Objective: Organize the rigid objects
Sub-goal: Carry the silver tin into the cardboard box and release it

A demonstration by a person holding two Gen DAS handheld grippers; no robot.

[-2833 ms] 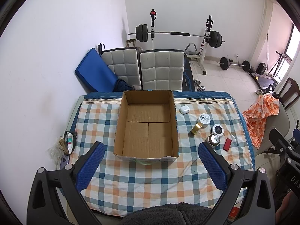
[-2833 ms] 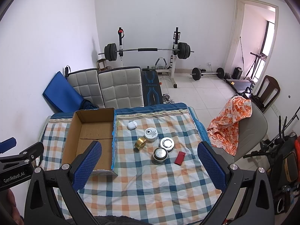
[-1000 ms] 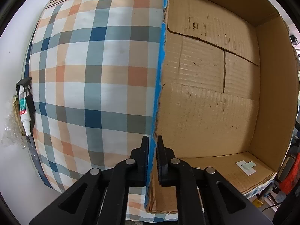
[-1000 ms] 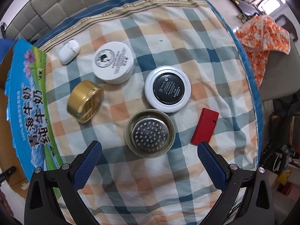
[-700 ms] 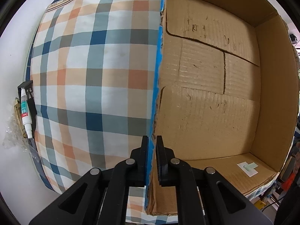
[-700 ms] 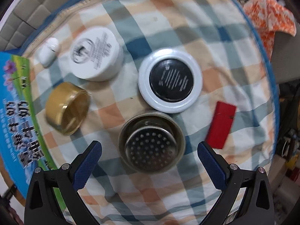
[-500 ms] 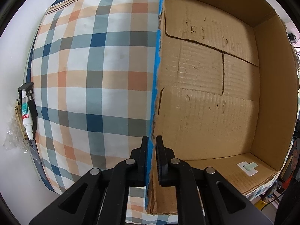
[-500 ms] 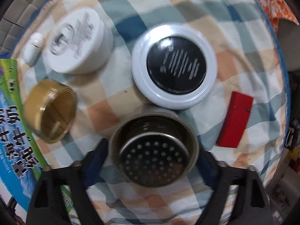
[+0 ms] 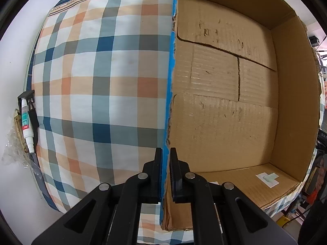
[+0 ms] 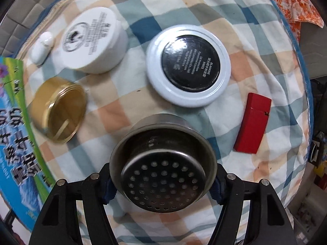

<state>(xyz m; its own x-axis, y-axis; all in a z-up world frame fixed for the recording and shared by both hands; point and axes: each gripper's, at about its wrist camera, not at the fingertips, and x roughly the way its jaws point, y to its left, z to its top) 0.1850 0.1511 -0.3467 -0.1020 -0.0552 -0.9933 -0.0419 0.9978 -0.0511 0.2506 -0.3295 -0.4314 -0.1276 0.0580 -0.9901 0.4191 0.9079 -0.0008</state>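
You have cardboard box (image 9: 224, 106) open, upright, nothing inside. Metal strainer cup (image 10: 162, 169) sits mouth up. Beside it: gold lid (image 10: 59, 106) tilted, white jar (image 10: 93, 39), white-rimmed black compact (image 10: 189, 65), red lighter (image 10: 253, 120) flat, white earbud case (image 10: 41, 48).

Black jaws, blue pads, silver screws
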